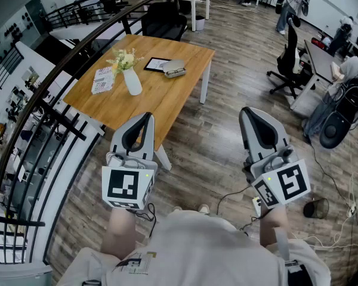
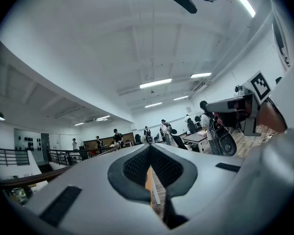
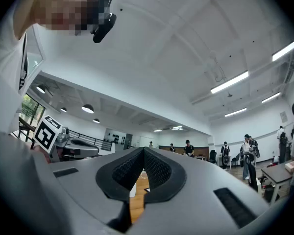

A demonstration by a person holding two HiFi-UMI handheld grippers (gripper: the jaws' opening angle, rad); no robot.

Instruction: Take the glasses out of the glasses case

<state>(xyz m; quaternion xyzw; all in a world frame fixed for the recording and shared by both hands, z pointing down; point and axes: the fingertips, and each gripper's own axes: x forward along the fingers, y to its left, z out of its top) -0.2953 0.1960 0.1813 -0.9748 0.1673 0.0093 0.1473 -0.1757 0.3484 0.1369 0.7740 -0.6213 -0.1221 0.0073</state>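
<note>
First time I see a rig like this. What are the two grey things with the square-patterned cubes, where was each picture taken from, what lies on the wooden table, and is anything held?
A person holds two hand-held grippers, each with two jaws and a marker cube. The head view looks down from the person's head: the left gripper and the right gripper point toward a wooden table ahead. The other two come from a camera on each gripper, looking along its jaws. On the table are a white vase of flowers, a booklet, a dark tablet-like slab and a grey glasses case. Both grippers' jaws are together, with nothing between them.
</note>
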